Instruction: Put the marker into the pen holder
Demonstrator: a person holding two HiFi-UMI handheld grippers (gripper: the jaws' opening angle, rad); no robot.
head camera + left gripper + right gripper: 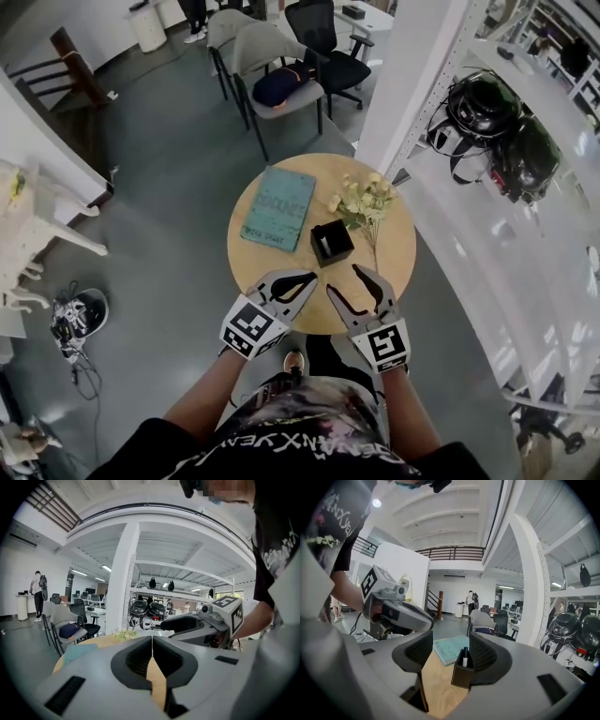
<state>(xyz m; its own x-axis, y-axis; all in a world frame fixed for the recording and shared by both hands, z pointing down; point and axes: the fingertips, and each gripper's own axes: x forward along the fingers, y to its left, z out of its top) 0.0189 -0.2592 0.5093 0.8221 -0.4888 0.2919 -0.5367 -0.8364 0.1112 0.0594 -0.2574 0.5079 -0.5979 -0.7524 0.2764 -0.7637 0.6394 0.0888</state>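
Marker (465,656): one, inside one pen holder (462,676).

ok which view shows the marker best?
Right gripper view: the marker stands upright in the pen holder, seen side-on between the open fingers. Head view looks down into the pen holder and gives only a pale sliver of the marker. Left gripper view does not show it.

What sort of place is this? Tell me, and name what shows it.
Most likely an open-plan office or lab workspace. Office chairs stand on the grey floor, a white shelving rack holds black helmet-like gear, and desks with monitors line the background beyond the small round table.
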